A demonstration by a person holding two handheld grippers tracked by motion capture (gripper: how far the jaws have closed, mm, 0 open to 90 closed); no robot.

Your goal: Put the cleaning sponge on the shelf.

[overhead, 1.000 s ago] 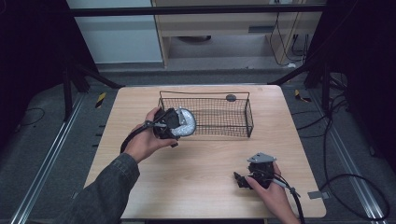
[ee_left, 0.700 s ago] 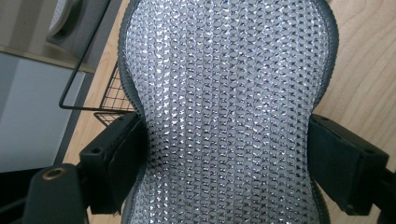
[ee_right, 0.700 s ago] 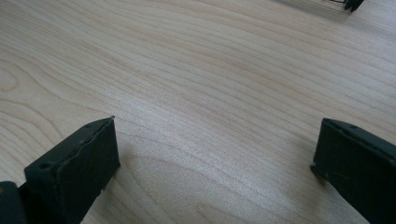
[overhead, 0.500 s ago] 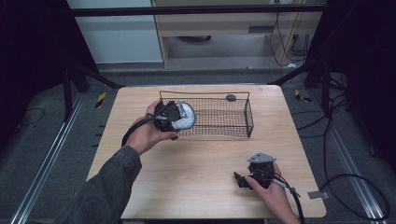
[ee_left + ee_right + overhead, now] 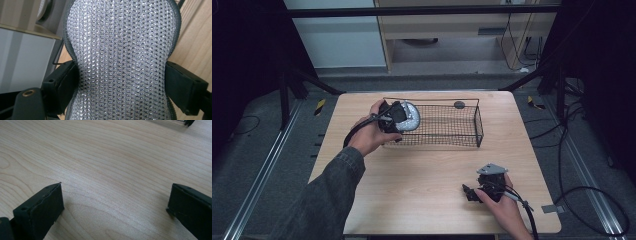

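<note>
Silver mesh scrubber [image 5: 122, 62] sits clamped in the left gripper [image 5: 401, 116], held over the wire basket's [image 5: 462, 125] left end. Right gripper [image 5: 473, 192] rests on the wooden counter [image 5: 422, 170], jaws spread, holding nothing.

Counted: 1 silver mesh scrubbing pad [image 5: 121, 60] | 1 black wire basket [image 5: 462, 125] | 1 small dark round object [image 5: 459, 104] | 2 grippers: left gripper [image 5: 398, 116], right gripper [image 5: 468, 192] | 1 wooden table [image 5: 422, 175]

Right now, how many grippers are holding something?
1. The left gripper pinches a silver mesh pad over the basket's left end; the right gripper rests open on the table, empty.
</note>
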